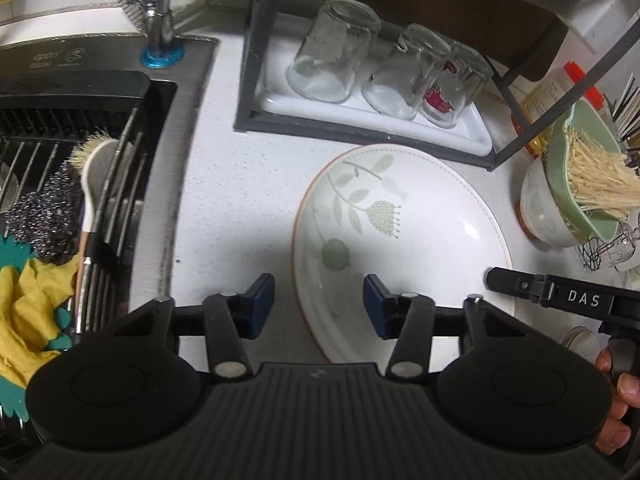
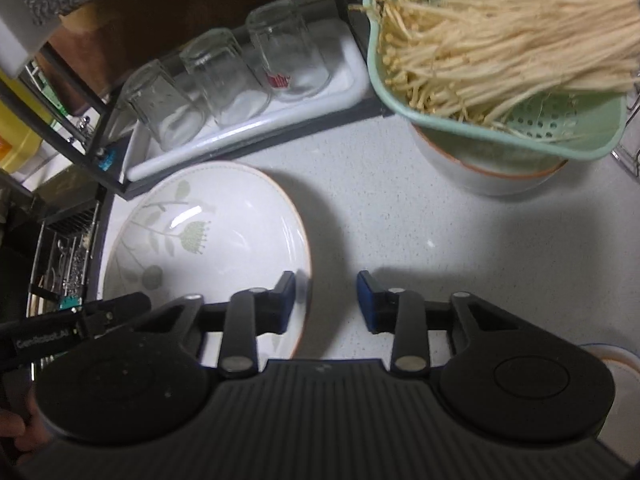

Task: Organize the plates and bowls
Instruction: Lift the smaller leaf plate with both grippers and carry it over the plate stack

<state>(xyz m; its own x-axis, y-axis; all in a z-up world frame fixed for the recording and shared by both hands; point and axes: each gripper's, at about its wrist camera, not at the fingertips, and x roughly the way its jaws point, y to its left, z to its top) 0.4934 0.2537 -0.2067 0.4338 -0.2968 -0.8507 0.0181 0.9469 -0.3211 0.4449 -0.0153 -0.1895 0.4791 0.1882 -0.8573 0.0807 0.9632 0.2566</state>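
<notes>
A white plate with a green leaf pattern [image 1: 404,248] lies on the white counter; it also shows in the right wrist view [image 2: 208,248]. My left gripper [image 1: 319,306] is open, its jaws straddling the plate's near left rim. My right gripper [image 2: 326,302] is open, its jaws straddling the plate's near right rim. A white bowl with an orange rim [image 2: 480,176] stands to the right and carries a green colander [image 2: 500,120] of enoki mushrooms. In the left wrist view that bowl [image 1: 544,208] is at the right edge.
A dark rack with a white tray [image 1: 360,112] holds three upturned glasses [image 1: 332,48] behind the plate. The sink [image 1: 72,184] at left holds a drying rack, steel wool, a brush and yellow gloves. A small bowl [image 2: 620,364] sits at the near right.
</notes>
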